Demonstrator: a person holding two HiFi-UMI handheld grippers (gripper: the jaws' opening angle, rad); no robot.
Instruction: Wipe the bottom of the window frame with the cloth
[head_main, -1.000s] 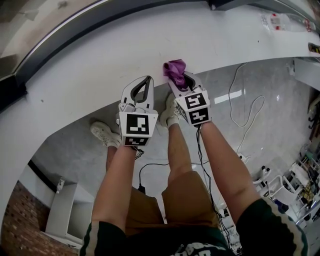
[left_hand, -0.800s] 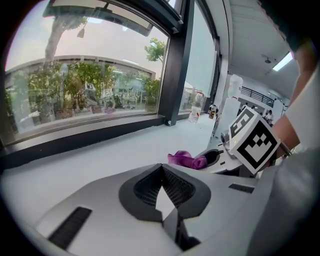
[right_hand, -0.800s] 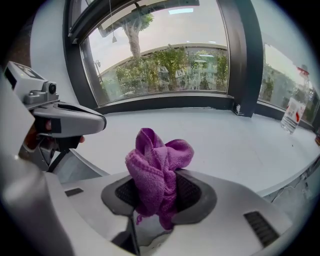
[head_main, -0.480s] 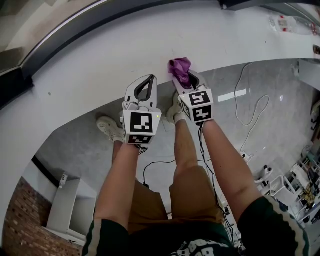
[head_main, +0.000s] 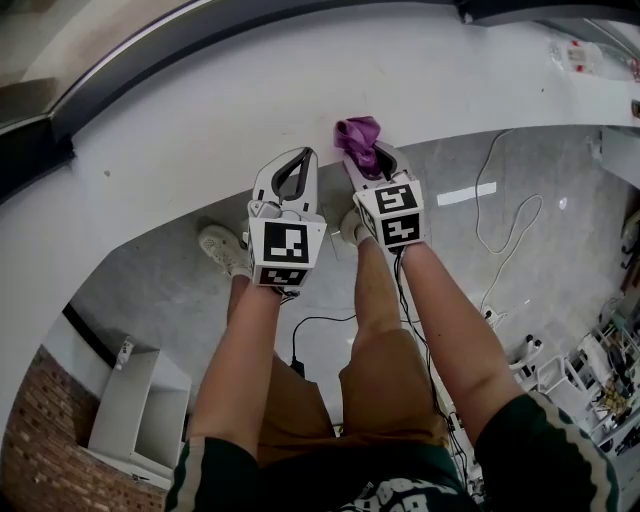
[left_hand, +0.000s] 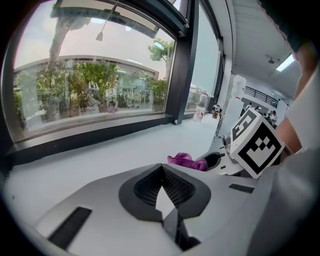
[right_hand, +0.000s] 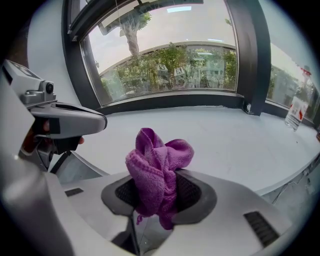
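A bunched purple cloth (head_main: 357, 131) (right_hand: 157, 160) sticks up from my right gripper (head_main: 364, 152) (right_hand: 158, 181), which is shut on it over the near edge of the white sill (head_main: 200, 140). The cloth also shows in the left gripper view (left_hand: 184, 160). My left gripper (head_main: 303, 154) (left_hand: 162, 168) hangs just to its left, shut, tips touching and nothing held. The dark bottom rail of the window frame (head_main: 190, 45) (right_hand: 175, 102) (left_hand: 100, 132) runs along the far side of the sill, well beyond both grippers.
A clear plastic bottle (head_main: 588, 55) (right_hand: 296, 113) stands on the sill at the far right. A dark upright frame post (right_hand: 252, 60) rises right of centre. Below are the person's legs, a white cable (head_main: 500, 225) on the grey floor and a white cabinet (head_main: 140, 415).
Both grippers have edged slightly forward and to the right at the sill's edge. The right one still holds the cloth; the left stays shut.
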